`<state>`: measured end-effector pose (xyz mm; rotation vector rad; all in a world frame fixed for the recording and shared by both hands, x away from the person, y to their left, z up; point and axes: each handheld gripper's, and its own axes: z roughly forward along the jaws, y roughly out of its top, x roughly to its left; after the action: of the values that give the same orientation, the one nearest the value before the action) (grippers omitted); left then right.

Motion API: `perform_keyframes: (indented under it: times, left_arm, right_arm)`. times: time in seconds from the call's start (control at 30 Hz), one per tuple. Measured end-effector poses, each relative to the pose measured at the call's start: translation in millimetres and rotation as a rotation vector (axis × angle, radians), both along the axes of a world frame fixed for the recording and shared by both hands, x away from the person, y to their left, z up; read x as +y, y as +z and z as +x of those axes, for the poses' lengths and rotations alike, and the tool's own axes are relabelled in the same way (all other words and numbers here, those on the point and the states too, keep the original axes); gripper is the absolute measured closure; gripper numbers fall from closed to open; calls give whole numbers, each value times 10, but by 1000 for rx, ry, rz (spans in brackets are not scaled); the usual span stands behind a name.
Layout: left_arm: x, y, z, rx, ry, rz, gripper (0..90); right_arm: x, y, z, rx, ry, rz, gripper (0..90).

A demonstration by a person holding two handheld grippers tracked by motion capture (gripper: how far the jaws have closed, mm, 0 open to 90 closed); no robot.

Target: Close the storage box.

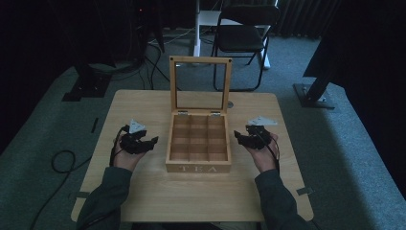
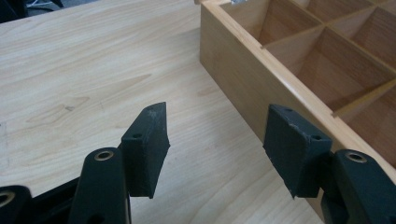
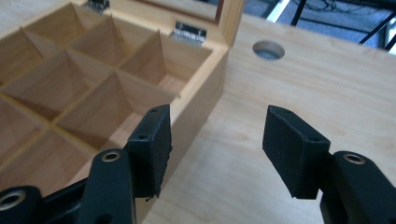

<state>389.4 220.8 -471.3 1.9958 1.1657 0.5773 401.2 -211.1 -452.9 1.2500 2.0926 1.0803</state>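
One wooden tea box (image 1: 198, 165) stands on one wooden table (image 1: 143, 191), and its single glass-paned lid (image 1: 201, 84) is raised. Inside the box are nine compartments (image 1: 198, 137), laid out three by three, and two metal hinges (image 3: 189, 32) join lid and box. Two grippers are counted, the left gripper (image 1: 154, 141) and the right gripper (image 1: 237, 136), along with one round hole (image 3: 268, 49) in the tabletop and one folding chair (image 1: 242, 36) behind the table.

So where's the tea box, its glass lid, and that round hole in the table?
tea box (image 1: 198, 168), high view, on its front wall with the lettering.
glass lid (image 1: 200, 86), high view, on the pane of the upright lid.
round hole (image 3: 268, 49), right gripper view, on its opening.
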Motion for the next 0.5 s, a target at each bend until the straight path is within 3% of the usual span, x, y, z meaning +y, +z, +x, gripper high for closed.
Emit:
perform_keyframes:
  times: [0.5]
  left_arm:
    - [-33, 241, 198, -58, -11, 0, 399]
  right_arm:
    - [37, 202, 310, -30, -15, -13, 405]
